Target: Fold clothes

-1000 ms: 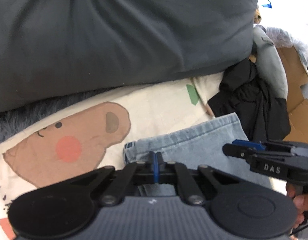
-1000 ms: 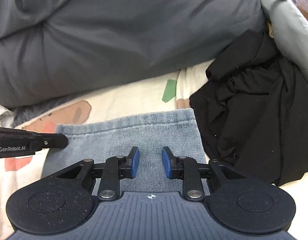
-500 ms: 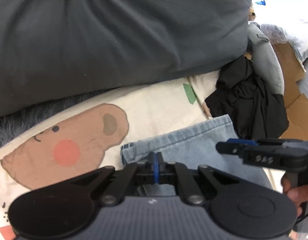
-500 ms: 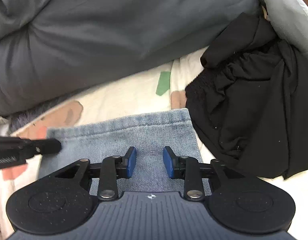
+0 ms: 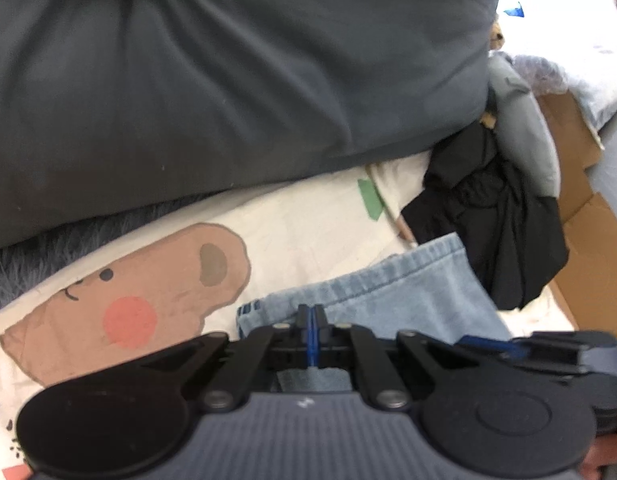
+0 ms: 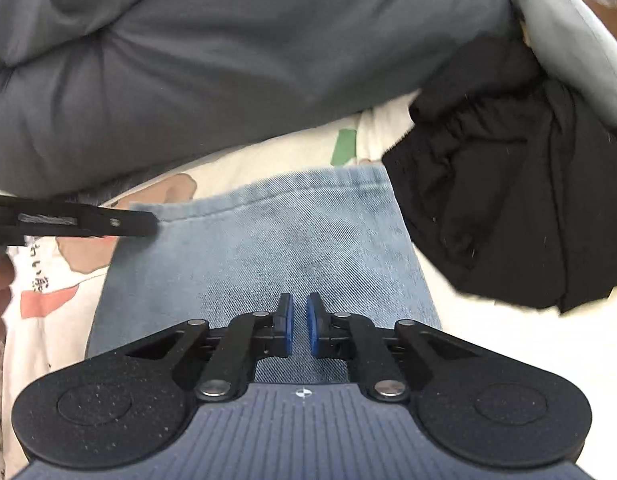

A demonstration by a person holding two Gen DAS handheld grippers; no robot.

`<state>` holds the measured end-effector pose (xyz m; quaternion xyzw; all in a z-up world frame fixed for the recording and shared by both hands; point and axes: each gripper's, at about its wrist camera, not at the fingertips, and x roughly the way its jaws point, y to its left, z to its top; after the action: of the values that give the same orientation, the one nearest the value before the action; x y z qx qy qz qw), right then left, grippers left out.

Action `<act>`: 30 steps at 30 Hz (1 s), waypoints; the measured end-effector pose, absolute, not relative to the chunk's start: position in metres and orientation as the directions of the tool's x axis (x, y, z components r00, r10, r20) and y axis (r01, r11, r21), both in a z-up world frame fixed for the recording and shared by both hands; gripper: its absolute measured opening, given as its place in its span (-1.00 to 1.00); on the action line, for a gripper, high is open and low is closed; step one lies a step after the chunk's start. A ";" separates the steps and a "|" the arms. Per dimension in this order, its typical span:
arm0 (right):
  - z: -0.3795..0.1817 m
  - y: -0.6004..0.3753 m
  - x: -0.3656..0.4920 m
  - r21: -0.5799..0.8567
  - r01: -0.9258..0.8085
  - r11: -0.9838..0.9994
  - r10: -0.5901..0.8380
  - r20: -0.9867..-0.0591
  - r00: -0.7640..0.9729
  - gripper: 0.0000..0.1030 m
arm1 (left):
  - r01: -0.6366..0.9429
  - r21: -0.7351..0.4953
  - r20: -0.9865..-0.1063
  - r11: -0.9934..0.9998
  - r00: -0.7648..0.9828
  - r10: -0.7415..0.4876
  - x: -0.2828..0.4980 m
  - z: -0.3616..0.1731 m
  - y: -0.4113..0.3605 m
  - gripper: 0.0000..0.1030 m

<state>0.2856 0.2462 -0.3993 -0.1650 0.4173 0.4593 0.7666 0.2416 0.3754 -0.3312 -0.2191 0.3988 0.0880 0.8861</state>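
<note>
- Denim, a light blue folded piece with a stitched hem [image 6: 268,240], lies flat on the cream cartoon-bear bedsheet [image 5: 300,232], directly under and ahead of both tongs, with a big dark grey duvet [image 5: 228,80] banked up beyond it.
- Left tongs [image 5: 311,320] are closed at the denim's left corner; the blue pads meet with no gap, and they seem to pinch the cloth's edge, though the linkage hides the contact itself.
- Right tongs [image 6: 299,330] are closing over the middle of the denim; a narrow gap remains, the fabric lies beneath it, and no fold is visibly caught yet.
- Hem runs left to right across the far edge, so the long axis of the visible piece runs away from the tongs toward the duvet.
- Judgement: the right tongs are nearer the free right-hand side, so the coming fold probably depends on them gripping before both lift together.
- Crumpled black garment [image 6: 508,200] lies just beside the denim's right edge and could get dragged along.
</note>
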 end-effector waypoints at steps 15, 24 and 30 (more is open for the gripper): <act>-0.382 0.232 0.281 0.162 -0.823 0.544 0.614 -0.746 0.258 -0.80 | -0.146 -0.361 -0.710 0.921 0.684 -0.170 0.252 -0.342 0.310 -0.85; -0.393 0.206 0.258 0.153 -0.793 0.590 0.579 -0.764 0.283 -0.76 | -0.069 -0.274 -0.737 0.959 0.656 -0.163 0.293 -0.350 0.302 -0.86; -0.408 0.209 0.260 0.144 -0.780 0.609 0.564 -0.770 0.298 -0.77 | -0.109 -0.255 -0.746 0.961 0.654 -0.124 0.304 -0.358 0.309 -0.94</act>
<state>0.2596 0.2090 -0.4077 -0.1301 0.4154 0.4224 0.7951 0.3041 0.3091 -0.3579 -0.1399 0.4159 -0.0042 0.8986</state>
